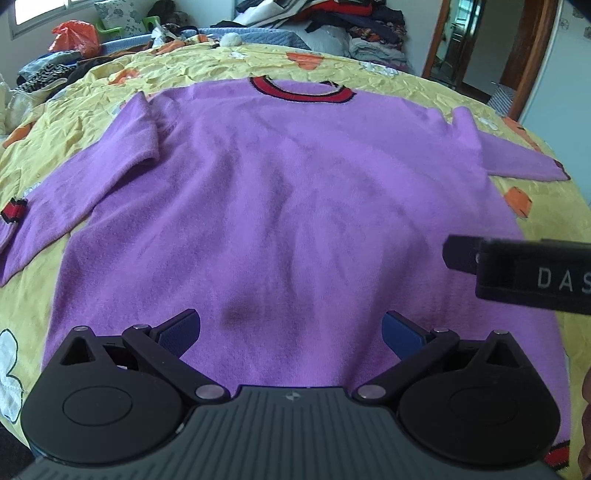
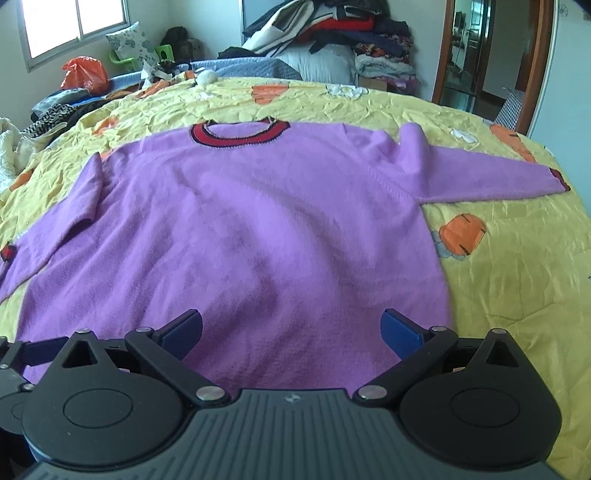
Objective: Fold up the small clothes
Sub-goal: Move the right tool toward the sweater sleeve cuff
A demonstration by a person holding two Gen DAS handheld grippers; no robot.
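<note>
A purple sweater (image 1: 280, 192) (image 2: 236, 229) with a red and dark collar (image 1: 301, 90) (image 2: 240, 134) lies flat on the bed, both sleeves spread out to the sides. My left gripper (image 1: 291, 332) hovers open over the lower hem area, nothing between its blue pads. My right gripper (image 2: 291, 332) is open too, above the lower right part of the sweater. In the left wrist view the right gripper's black body (image 1: 524, 269) enters from the right edge. Part of the left gripper (image 2: 22, 358) shows at the left edge of the right wrist view.
A yellow bedspread (image 1: 546, 229) (image 2: 517, 266) with orange and white flowers covers the bed. Piled clothes (image 2: 332, 29) lie at the far side, with an orange bag (image 2: 85, 74) and more clothing at the far left. A wooden door frame (image 2: 539, 62) stands at the right.
</note>
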